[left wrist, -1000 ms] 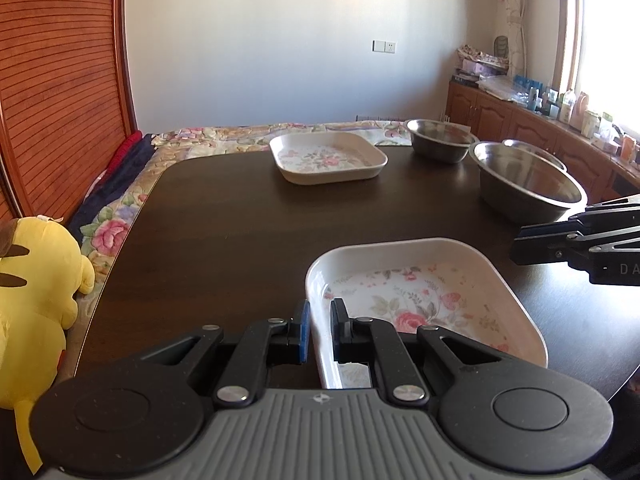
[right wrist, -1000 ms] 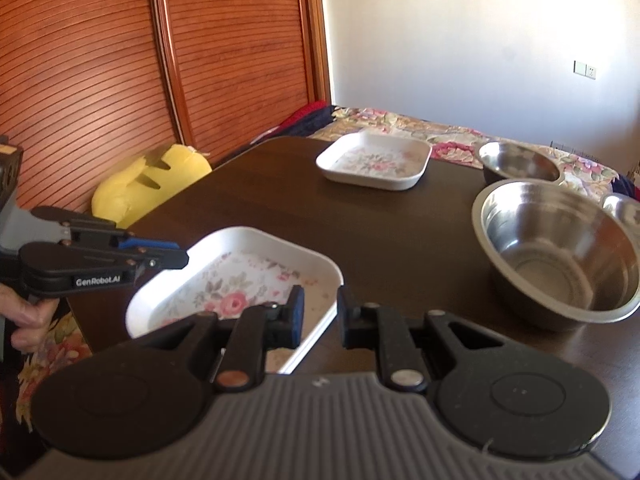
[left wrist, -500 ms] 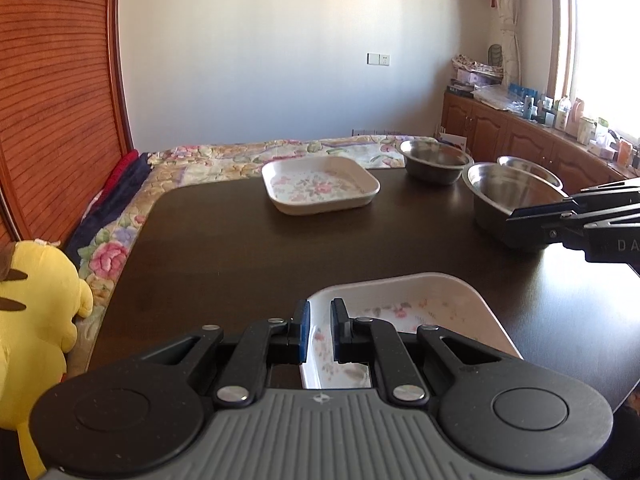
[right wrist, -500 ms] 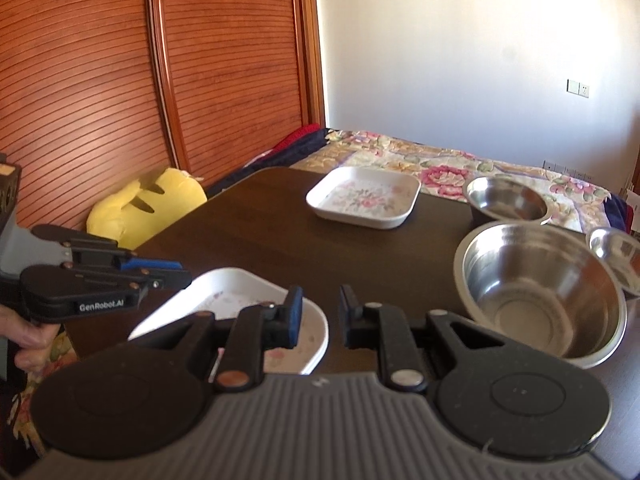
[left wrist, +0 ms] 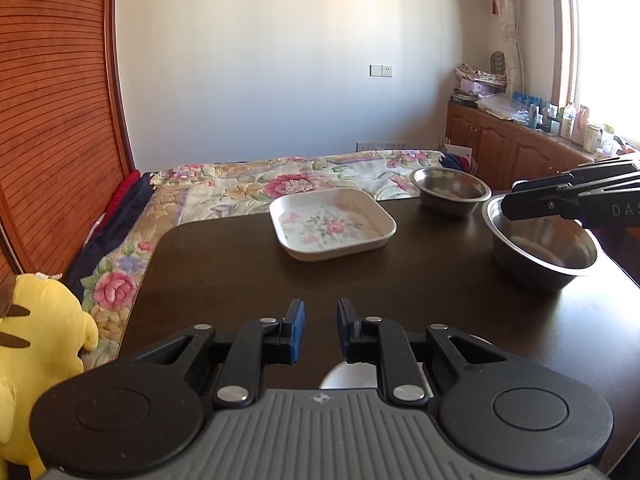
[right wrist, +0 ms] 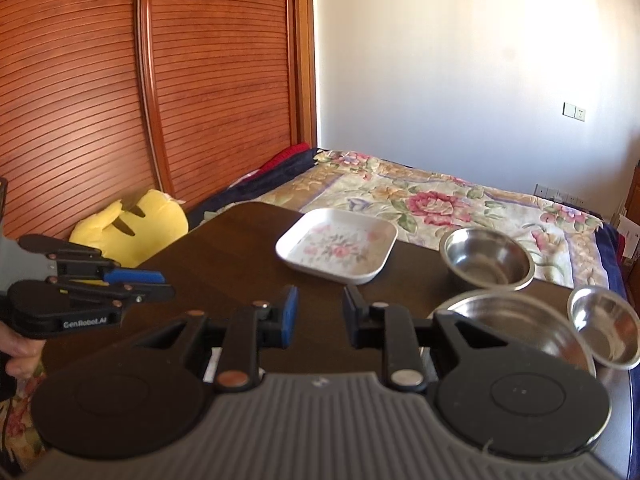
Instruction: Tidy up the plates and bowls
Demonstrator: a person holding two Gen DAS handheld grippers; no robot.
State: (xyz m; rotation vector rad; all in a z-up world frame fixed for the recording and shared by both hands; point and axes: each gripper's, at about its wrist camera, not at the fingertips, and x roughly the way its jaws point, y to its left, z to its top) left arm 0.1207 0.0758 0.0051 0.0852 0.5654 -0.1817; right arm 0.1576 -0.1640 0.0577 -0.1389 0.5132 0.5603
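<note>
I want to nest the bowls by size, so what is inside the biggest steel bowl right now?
The large steel bowl looks empty: only bare metal and reflections show. In the left wrist view the right gripper covers part of its rim; in the right wrist view that gripper's body hides the bowl's near half.

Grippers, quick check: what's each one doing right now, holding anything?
Left gripper: jaws opening, nothing between the pads, only dark table ahead.
Right gripper: jaws opening, nothing held either.
</note>
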